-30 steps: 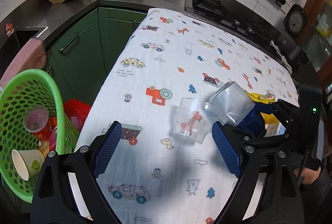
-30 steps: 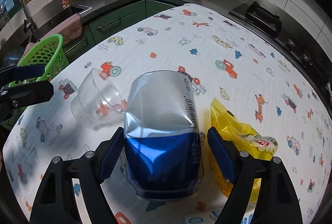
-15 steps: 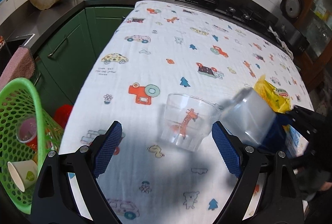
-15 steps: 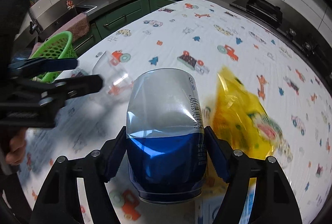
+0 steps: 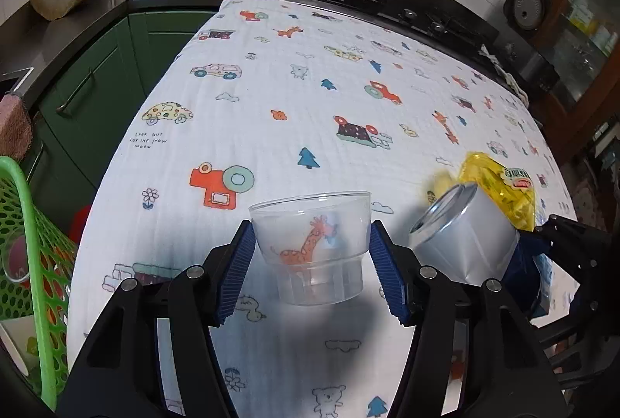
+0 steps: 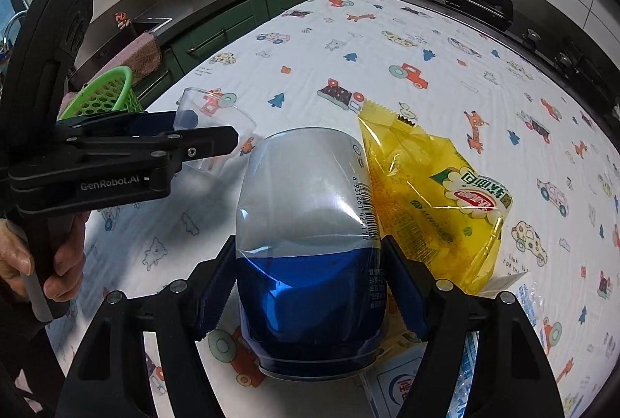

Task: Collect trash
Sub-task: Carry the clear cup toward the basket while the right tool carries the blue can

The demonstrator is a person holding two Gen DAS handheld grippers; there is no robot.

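- Clear plastic cup (image 5: 310, 247) is bracketed at centre by the closing left gripper (image 5: 312, 263); trash is already held by the green basket (image 5: 27, 243) at 9 o'clock.
- Blue-silver can (image 6: 308, 247) is clamped by the right gripper (image 6: 310, 286); yellow wrapper (image 6: 430, 201), at 2 o'clock, is left uncollected.

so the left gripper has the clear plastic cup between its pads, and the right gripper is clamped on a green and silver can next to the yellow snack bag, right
Not quite: the can is blue and silver, not green, as the right wrist view shows. The rest holds: the left gripper, its jaws closing, has the clear plastic cup between its pads, and the right gripper is clamped on the can next to the yellow snack bag.
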